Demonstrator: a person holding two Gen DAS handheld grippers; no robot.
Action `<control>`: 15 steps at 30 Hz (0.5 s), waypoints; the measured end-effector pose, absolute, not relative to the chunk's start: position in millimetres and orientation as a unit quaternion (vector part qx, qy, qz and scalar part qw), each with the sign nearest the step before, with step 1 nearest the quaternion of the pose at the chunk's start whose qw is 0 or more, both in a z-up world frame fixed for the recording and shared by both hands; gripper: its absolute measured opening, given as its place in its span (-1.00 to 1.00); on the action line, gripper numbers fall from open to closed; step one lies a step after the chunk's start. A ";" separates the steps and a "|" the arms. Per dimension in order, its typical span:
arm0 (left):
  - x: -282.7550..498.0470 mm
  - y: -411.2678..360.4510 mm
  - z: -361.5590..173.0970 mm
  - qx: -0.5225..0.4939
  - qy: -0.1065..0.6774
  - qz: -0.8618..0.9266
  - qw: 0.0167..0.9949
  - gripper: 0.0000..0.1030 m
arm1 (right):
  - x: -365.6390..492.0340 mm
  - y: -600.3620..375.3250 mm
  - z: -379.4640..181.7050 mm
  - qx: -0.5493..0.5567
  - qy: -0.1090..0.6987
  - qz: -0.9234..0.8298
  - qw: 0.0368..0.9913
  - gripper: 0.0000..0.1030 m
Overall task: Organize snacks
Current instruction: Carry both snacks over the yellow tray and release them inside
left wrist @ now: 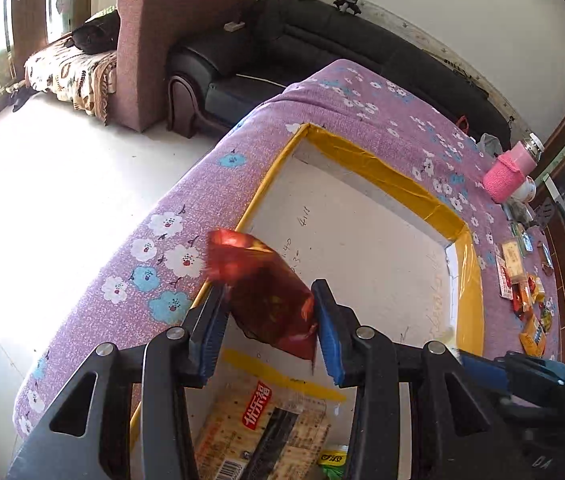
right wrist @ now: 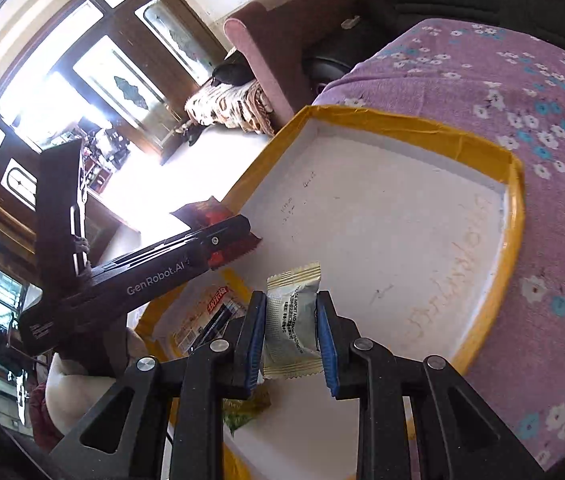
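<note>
Two tools over the one white yellow-taped cardboard tray (left wrist: 362, 216) on the purple flowered bench (left wrist: 186, 200). Left tool (left wrist: 270, 320) clamped on one crinkly red foil snack packet (left wrist: 266, 292), above the tray's edge. Right tool (right wrist: 290, 340) gripping one small silver-and-cream sachet (right wrist: 290, 320). In the tray: one clear cracker pack (left wrist: 258, 432), one green packet (left wrist: 332, 460). More snacks (left wrist: 522, 292) heaped at the bench's far end, count unclear.

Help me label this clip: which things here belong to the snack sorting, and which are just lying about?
Part of the job:
- red foil snack packet in the left gripper
- small silver-and-cream sachet in the right gripper
- white yellow-taped tray
- clear cracker pack
- loose snacks

Lying about:
- pink knitted-sleeve jar
- black leather sofa
</note>
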State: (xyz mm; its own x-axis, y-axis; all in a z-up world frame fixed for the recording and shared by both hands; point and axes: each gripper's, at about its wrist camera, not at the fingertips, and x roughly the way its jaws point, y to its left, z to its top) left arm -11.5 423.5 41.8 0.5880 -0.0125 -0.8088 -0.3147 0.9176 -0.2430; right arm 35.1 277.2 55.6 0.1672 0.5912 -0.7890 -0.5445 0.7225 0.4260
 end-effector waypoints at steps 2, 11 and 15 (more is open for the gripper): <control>-10.3 424.9 41.0 -0.189 0.443 0.081 0.873 -0.23 | 35.7 292.0 45.2 0.008 0.535 0.367 0.761 -0.52; -34.5 433.2 65.7 -0.223 0.412 0.069 0.881 -0.15 | 28.9 297.0 50.4 -0.012 0.512 0.354 0.782 -0.22; -68.6 420.2 97.0 -0.238 0.361 0.053 0.900 0.12 | 23.1 257.1 66.8 0.004 0.496 0.344 0.797 -0.15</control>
